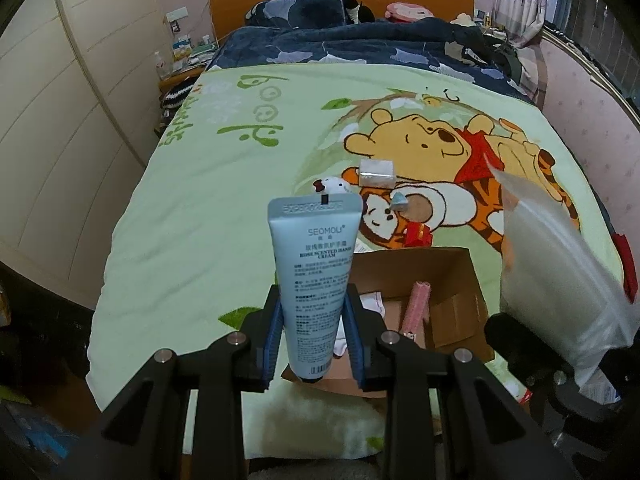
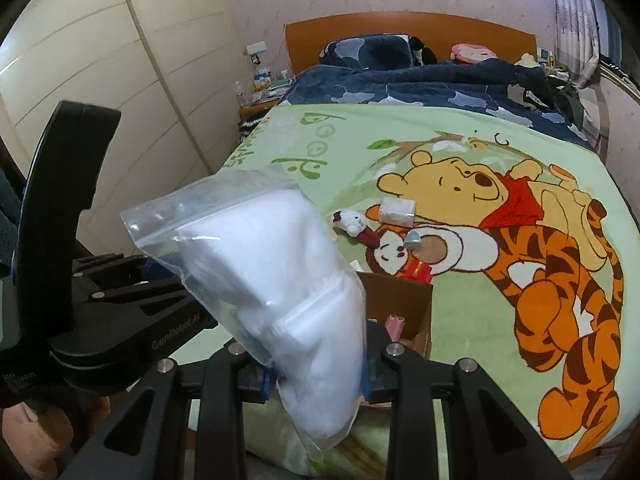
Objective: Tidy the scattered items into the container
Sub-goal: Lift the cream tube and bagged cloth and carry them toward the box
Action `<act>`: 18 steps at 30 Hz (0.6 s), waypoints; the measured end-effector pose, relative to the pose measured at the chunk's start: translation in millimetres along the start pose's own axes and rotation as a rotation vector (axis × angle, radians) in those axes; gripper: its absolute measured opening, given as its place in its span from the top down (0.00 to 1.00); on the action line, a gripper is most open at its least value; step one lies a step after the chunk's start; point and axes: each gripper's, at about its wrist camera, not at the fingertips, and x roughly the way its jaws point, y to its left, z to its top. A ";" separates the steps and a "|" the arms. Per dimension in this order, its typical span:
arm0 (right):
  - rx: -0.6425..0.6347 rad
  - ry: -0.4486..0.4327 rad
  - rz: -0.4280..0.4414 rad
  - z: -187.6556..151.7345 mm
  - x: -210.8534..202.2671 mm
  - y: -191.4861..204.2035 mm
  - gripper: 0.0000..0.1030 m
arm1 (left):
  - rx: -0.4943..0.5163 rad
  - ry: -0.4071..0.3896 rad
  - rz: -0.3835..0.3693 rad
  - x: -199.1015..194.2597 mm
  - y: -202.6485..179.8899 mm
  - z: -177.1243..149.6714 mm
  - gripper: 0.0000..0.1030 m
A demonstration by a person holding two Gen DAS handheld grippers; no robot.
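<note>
While each gripper grips one item, one box (image 1: 452,280) waits.

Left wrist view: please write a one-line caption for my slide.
Left gripper holds a blue hand cream tube above the cardboard box on the bed.

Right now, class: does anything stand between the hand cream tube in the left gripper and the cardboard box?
Nothing visible does. The tube is clamped in the left gripper, and the open cardboard box lies just right of it, holding a pink item.
</note>
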 end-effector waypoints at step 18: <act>0.017 0.090 0.025 -3.3 33.3 -3.2 0.71 | 0.007 0.071 0.019 30.6 0.2 -4.4 0.72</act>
